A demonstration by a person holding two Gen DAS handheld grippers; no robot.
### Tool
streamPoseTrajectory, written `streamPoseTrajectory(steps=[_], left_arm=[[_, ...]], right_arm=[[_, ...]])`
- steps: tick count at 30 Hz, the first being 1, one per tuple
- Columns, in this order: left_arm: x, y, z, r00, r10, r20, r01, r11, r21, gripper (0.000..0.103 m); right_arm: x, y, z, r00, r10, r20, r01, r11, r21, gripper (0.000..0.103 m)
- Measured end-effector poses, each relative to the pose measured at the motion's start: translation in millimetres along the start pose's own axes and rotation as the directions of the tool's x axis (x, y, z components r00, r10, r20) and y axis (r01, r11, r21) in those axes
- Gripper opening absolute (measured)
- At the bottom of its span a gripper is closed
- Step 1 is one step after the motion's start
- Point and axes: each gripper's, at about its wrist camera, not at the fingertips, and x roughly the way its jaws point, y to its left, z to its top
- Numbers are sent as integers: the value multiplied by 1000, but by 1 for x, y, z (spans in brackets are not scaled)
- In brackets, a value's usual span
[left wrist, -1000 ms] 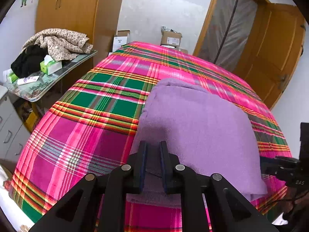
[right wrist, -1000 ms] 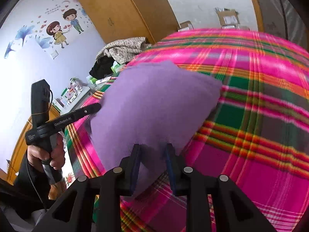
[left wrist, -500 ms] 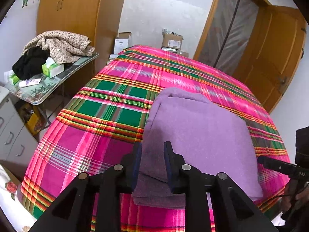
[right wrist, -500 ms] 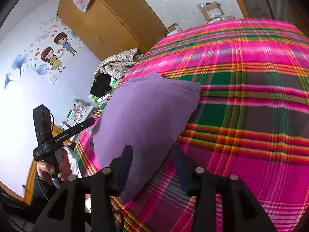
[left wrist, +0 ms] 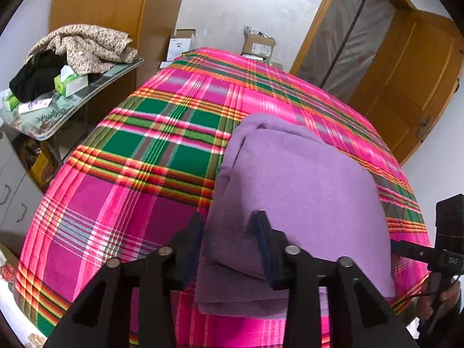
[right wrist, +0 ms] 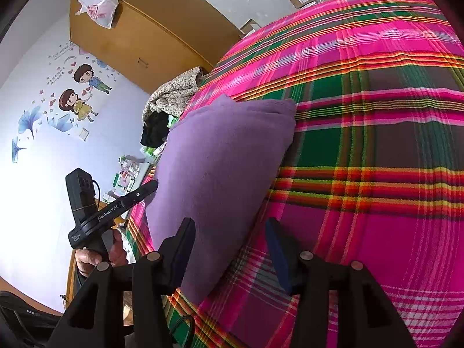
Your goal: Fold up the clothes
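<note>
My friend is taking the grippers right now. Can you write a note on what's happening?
Left gripper: open, its jaws apart above the near edge of the purple garment, gripping nothing.
Right gripper: open, near the garment's corner, holding nothing.
The purple garment lies folded in a neat rectangle on the plaid bedspread.
Done: this garment looks folded.
Left: probably the floral clothes and black clothes heaped on the side table.

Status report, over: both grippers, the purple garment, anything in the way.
Left gripper and right gripper: jaws open, holding nothing. Purple garment lies folded on plaid bedspread. Nothing in the way.
</note>
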Motion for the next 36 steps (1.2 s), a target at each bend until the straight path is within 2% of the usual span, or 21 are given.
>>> streamPoseTrajectory(steps=[6,11,14,18,22,26,30,33,36], left_arm=[[4,6,0,999,-33,-15,32,999,-36,41],[6,2,0,999,-28,-18,28,999,-31,41],[6,1,0,999,-30,-16,29,999,-28,37],[4,-2,-1,999,-34,-13,34,999,-25,29],[-2,-8,-3,997,-75,-14,75,997,-23,23],[-3,-9,-6,996,-89,-18,89,996,-20,23],[-1,-2,-3,995,-98,-27,96,995,-40,31],[2,0,-1,994,-103,-32,102,994,-45,32],[8,3,0,992,-122,-46,119,991,-61,37]], right_arm=[[11,5,7,1000,-4,-15,4,1000,-16,51],[19,6,15,1000,-2,-17,2,1000,-4,50],[23,7,19,1000,1,-19,-1,1000,1,51],[22,10,26,1000,2,-8,-2,1000,-15,30],[15,11,36,1000,6,9,-6,1000,-29,25],[14,-2,37,1000,18,-11,-18,1000,6,25],[16,-12,36,999,29,-25,-28,998,49,34],[19,-15,35,999,37,-28,-35,997,74,42],[22,-16,35,998,45,-33,-42,996,82,42]])
